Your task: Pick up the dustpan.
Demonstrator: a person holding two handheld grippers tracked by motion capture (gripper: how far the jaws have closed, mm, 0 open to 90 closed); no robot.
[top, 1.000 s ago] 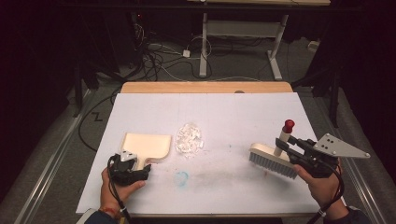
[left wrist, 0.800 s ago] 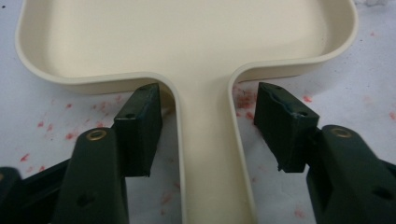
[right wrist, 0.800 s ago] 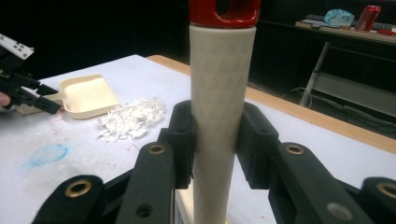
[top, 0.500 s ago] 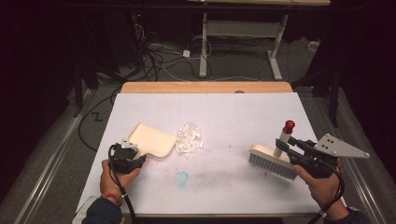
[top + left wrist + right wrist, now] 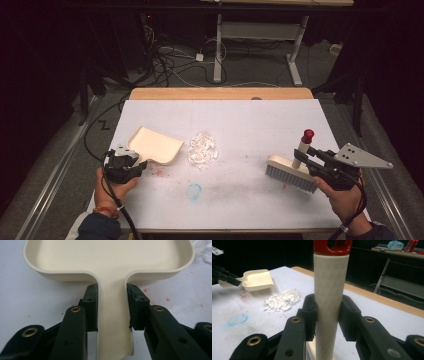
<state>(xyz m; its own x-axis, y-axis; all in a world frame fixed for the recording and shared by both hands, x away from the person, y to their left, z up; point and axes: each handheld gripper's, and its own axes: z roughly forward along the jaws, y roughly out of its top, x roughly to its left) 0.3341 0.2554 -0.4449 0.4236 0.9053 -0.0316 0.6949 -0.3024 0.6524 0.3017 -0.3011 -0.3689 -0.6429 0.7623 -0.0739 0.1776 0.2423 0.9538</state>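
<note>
Where dustpan (image 5: 156, 145) faces brush (image 5: 292, 171), shreds (image 5: 202, 149) between

A table (image 5: 240, 210) covered with a white sheet is seen, with bare wood at its far edge. A pile of white scraps (image 5: 202, 149) is laid near the middle. A blue ring mark (image 5: 194, 190) is drawn nearer, with red specks to its left.

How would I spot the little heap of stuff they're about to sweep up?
Look at the white table, near its middle. Between the cream dustpan on the left and the brush on the right lies a small pile of white shreds, the only loose, crumpled thing there.
</note>
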